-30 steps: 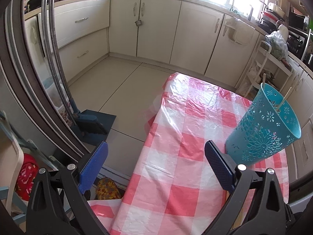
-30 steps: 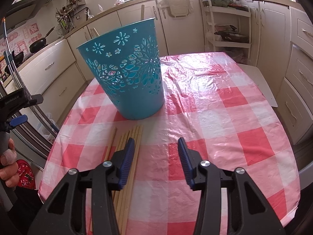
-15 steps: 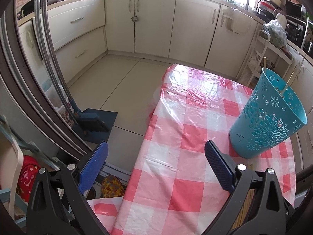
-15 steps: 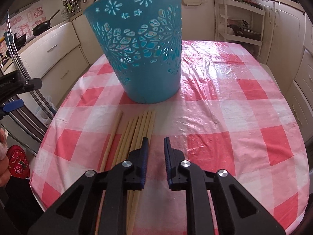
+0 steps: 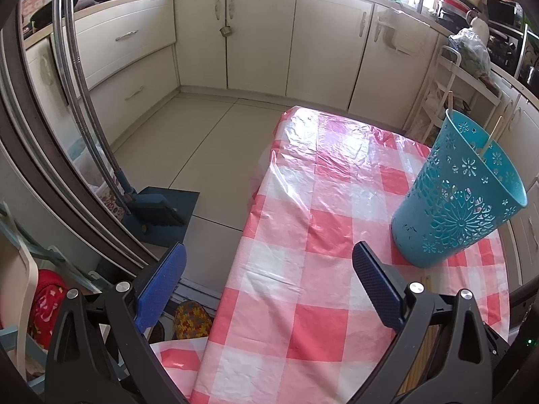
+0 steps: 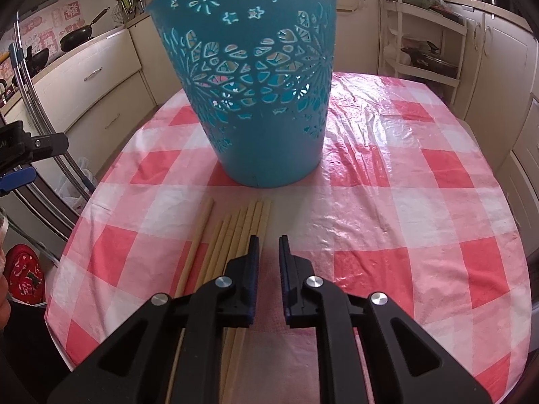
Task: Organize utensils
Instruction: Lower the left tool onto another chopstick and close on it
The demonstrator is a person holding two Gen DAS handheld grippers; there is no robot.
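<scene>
A teal cut-out basket stands upright on the red-and-white checked table; two sticks poke out of its top. Several wooden chopsticks lie side by side on the cloth just in front of it. My right gripper hovers at the right edge of that bundle. Its jaws are drawn to a narrow gap that shows only cloth, and its left finger overlaps the rightmost sticks. My left gripper is open wide and holds nothing. It hangs over the table's left edge, with the basket to its right.
Cream kitchen cabinets line the walls beyond a tiled floor. A blue dustpan and broom lean by a steel appliance handle at left. A white rack stands behind the table. A person's hand shows at the left edge of the right wrist view.
The right gripper's jaws narrowed from wide apart to a slim gap. It moved forward and down toward the basket, along the chopsticks' right edge. The left gripper barely shifted.
</scene>
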